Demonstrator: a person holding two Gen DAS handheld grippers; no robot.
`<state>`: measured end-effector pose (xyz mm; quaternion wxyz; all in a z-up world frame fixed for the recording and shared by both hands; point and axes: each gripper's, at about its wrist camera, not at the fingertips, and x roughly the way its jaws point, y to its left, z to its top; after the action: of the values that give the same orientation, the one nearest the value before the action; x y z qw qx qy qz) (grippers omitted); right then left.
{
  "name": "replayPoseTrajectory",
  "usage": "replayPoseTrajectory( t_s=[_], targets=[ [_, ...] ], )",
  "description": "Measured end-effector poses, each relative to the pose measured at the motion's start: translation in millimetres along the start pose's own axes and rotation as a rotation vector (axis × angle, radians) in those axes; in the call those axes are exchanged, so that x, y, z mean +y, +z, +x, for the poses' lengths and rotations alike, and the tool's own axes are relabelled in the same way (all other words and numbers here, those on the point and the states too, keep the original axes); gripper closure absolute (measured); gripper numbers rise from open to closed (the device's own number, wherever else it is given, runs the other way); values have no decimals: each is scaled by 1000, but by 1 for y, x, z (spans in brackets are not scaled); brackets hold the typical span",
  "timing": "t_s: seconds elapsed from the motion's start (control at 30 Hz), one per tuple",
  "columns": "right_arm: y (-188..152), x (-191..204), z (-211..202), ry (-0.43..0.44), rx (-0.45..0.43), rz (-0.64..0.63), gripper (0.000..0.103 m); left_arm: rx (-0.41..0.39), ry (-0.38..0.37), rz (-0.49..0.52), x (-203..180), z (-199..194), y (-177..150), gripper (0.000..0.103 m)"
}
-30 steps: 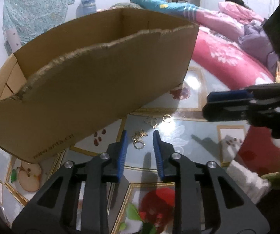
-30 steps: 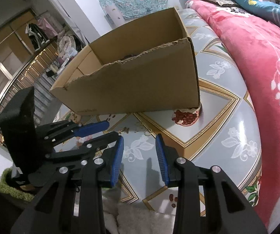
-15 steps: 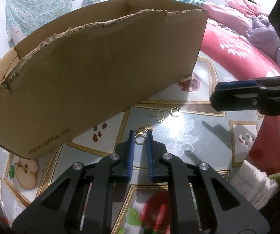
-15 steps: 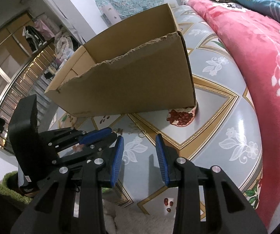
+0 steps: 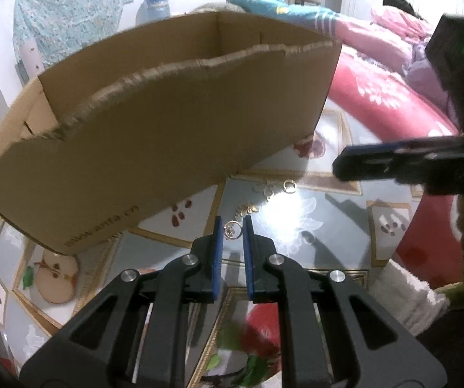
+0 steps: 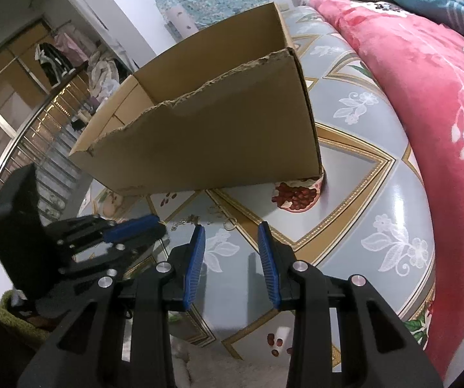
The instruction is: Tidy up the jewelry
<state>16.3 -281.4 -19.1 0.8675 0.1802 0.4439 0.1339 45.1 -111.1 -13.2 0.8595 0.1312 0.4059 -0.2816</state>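
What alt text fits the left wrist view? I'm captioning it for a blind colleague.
The left claw pinches a small gold ring earring between its blue pads, beside a torn-edged cardboard box. More gold jewelry lies on the glossy patterned table, and the right claw reaches in from the right.

cardboard box [image 5: 173, 148] interior hidden, rim blurred

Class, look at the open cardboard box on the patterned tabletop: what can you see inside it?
Only the bare inner walls of the cardboard box show. Its torn front wall hides the floor, so any contents cannot be seen.
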Motion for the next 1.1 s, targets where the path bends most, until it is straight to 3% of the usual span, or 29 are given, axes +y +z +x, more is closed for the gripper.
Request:
replayPoseTrajectory(
  t_s=[0.27,0.67,1.1],
  targets=[
    [0,14,7,-6,7,-55,69,-61,-12,-26,7,-22,7,92],
    [-7,72,50,31,52,-259,75,-46,20,-118,33,-20,-2,92],
    [-12,95,77,-126,45,-425,79,-45,1,-125,44,-15,-4,92]
  ],
)
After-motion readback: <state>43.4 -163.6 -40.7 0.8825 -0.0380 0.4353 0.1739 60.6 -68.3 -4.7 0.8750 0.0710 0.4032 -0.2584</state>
